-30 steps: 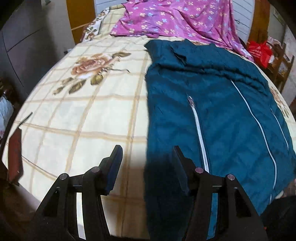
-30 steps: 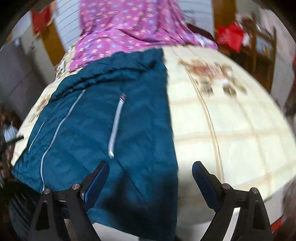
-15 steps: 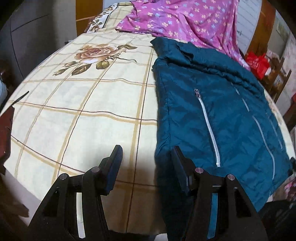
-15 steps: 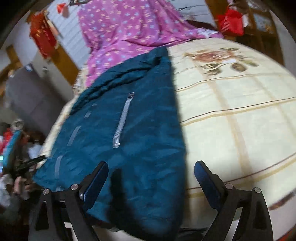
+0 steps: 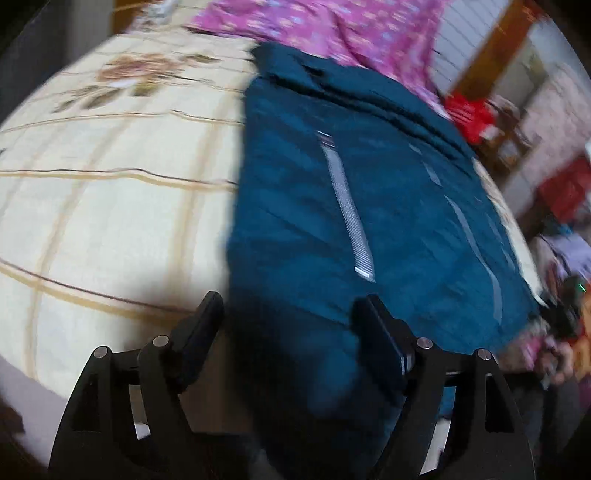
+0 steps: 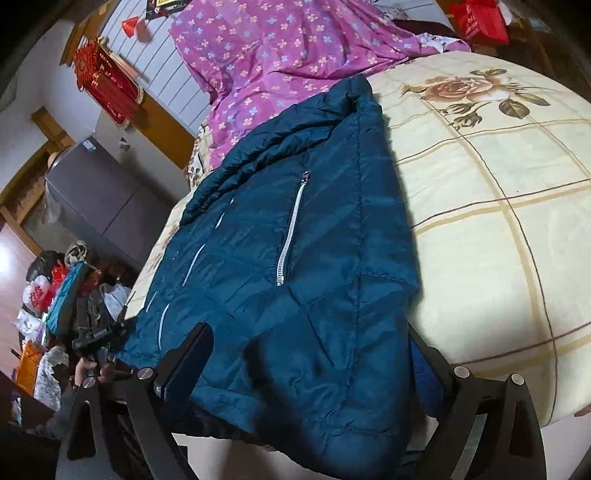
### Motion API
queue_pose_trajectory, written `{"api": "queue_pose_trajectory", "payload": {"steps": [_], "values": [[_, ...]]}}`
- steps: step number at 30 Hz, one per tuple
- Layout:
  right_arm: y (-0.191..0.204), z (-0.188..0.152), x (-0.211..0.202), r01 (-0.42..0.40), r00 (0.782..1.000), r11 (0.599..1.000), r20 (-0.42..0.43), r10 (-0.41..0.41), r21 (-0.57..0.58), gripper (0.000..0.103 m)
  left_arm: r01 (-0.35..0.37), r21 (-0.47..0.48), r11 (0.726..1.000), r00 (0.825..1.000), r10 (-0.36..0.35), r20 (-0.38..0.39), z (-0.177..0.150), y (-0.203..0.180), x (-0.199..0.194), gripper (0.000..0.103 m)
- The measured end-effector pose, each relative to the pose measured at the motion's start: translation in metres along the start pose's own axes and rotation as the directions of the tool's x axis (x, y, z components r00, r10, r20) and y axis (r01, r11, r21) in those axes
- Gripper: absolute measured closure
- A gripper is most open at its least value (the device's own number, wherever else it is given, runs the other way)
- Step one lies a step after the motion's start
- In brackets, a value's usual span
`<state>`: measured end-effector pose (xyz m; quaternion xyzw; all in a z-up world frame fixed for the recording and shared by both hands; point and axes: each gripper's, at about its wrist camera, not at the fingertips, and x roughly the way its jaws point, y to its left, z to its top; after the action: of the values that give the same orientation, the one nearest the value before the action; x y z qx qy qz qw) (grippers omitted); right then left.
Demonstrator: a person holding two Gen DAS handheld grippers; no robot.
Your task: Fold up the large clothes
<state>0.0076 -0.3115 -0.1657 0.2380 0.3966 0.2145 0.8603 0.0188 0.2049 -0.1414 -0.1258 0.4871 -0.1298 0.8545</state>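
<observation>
Two grippers hang over the near hem of a teal quilted jacket [image 6: 314, 258] that lies flat on a cream bedspread [image 6: 498, 221]. The right gripper [image 6: 314, 354] is spread wide and has just been opening a little further; the jacket's hem corner lies between its fingers, and whether the pads touch the cloth cannot be told. The left gripper [image 5: 291, 325] is also spread, its jaws having just opened further, with the jacket's other near corner under the gap and no pad pressing on it; this view is blurred. Seen from the right wrist, a hand holding the left gripper sits just off the jacket's far-side hem.

The jacket's long axis runs away from both cameras, hem nearest and collar farthest. Its front faces up: a silver pocket zipper [image 6: 290, 236] runs lengthwise along the near panel, and thin pale lines of another zipper lie on the panel beyond it. From the left wrist the jacket [image 5: 351, 221] covers the right part of the bedspread [image 5: 110, 203], and bare plaid cloth with a rose print lies beside the jacket on the left.

Beyond the jacket's collar, a purple flowered sheet [image 6: 277, 55] is heaped and touches or overlaps the collar end. Farther past the jacket, a red hanging ornament [image 6: 107, 85] is on the wall and a red bag [image 6: 480, 18] stands off the bed.
</observation>
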Motion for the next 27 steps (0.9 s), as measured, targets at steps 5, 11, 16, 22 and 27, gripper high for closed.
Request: {"api": "queue_pose_trajectory", "payload": {"steps": [5,11,16,22,27], "values": [[0.003,0.002,0.007,0.021,0.999,0.999,0.027,-0.020,-0.032,0.005,0.066,0.057,0.996,0.998,-0.065,-0.024,-0.010,-0.020,0.002,0.025],[0.008,-0.001,0.008,0.016,1.000,0.998,0.004,-0.015,-0.053,0.004,0.098,0.043,0.994,0.993,-0.095,-0.068,0.008,-0.023,0.009,0.025],[0.001,-0.007,0.000,-0.046,0.999,0.999,0.005,0.046,-0.020,0.004,0.057,0.112,0.992,0.996,-0.048,-0.079,0.000,-0.026,0.004,0.025],[0.006,0.004,0.014,-0.019,1.000,1.000,0.015,0.020,-0.016,0.000,0.035,0.036,0.999,0.998,-0.033,-0.053,0.011,-0.020,0.008,0.025],[0.016,0.005,0.021,0.037,0.999,0.998,0.009,-0.037,-0.059,0.003,0.077,-0.009,0.997,0.995,-0.078,-0.070,0.008,-0.015,0.004,0.025]]}}
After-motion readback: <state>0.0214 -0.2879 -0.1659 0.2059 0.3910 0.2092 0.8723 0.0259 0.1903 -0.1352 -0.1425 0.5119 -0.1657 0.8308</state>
